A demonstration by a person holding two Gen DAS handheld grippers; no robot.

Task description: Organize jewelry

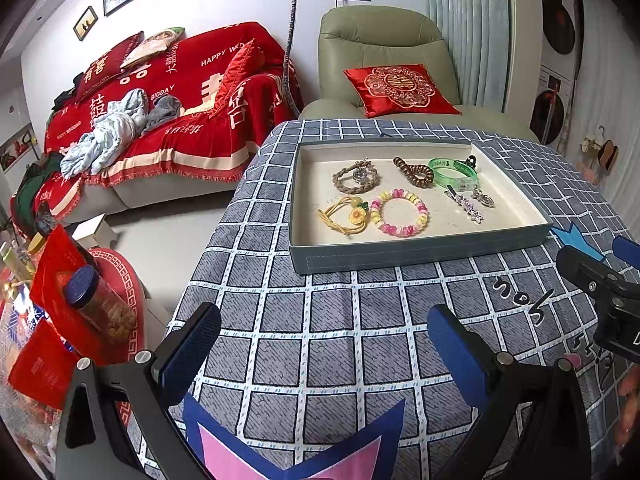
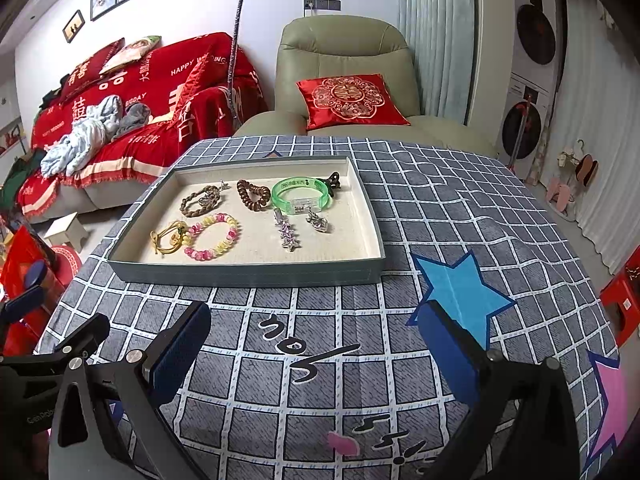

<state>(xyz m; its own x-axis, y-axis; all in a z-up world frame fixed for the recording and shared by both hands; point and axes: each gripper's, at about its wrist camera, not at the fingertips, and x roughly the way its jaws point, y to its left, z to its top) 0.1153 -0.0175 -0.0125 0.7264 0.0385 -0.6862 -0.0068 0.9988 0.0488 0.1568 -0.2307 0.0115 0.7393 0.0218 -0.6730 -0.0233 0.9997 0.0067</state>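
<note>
Partly hidden behind the green bangle (image 2: 302, 195), a dark clip (image 2: 334, 180) (shape unclear).

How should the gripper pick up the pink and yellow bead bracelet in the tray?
The bead bracelet lies flat as an open ring on the tray floor. Probably best to come straight down from above, one finger inside the ring and one outside, pinching the near arc of beads. That side faces the open right gripper and stays away from the yellow hair tie right beside it.
</note>
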